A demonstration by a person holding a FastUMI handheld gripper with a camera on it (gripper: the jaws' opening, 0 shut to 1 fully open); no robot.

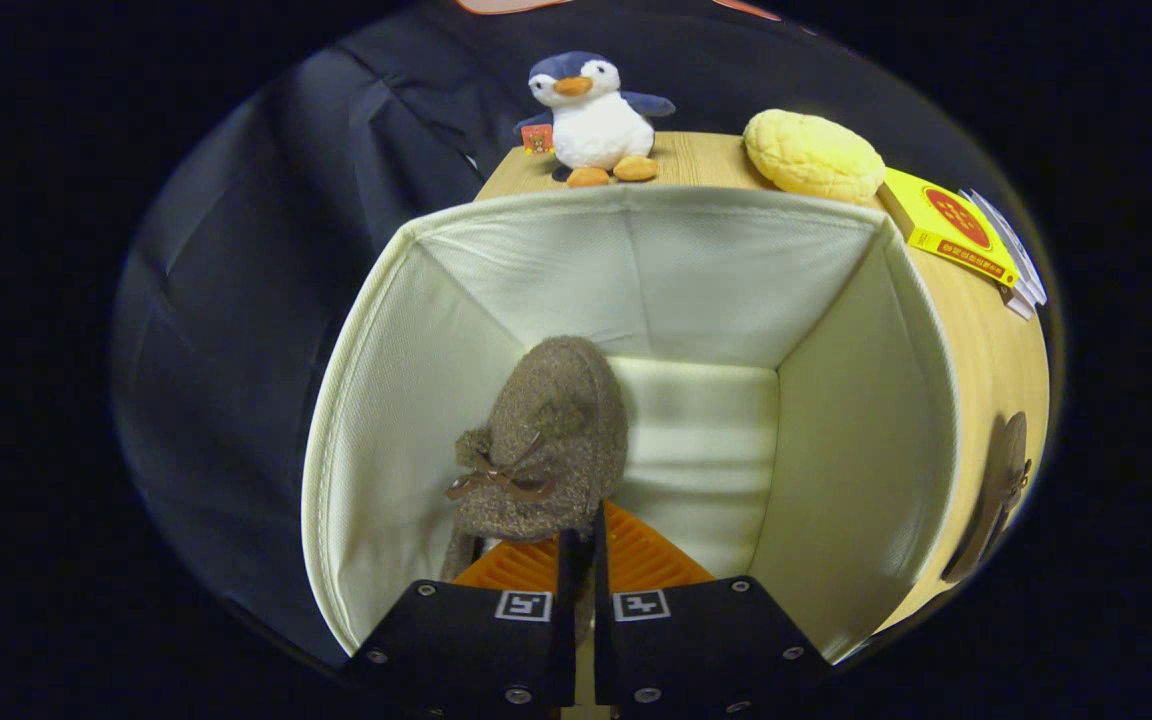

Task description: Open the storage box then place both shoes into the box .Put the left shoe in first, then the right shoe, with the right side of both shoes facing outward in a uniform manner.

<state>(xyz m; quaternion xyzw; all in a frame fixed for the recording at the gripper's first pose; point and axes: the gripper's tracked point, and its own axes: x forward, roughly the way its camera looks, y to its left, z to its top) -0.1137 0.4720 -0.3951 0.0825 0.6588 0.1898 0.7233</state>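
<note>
A cream fabric storage box (841,400) stands open on a wooden table, and I look down into it. My gripper (581,540) is shut on the heel edge of a brown fuzzy shoe (551,440) with a small brown bow. The shoe hangs inside the box near its left wall, toe pointing down toward the box floor. A second brown shoe (1001,490) lies on the table outside the box, to the right of its right wall.
Beyond the box on the wooden table (996,360) stand a plush penguin (591,115), a yellow bun-shaped cushion (811,155) and a yellow booklet (951,230) on a stack of papers. Dark cloth hangs to the left.
</note>
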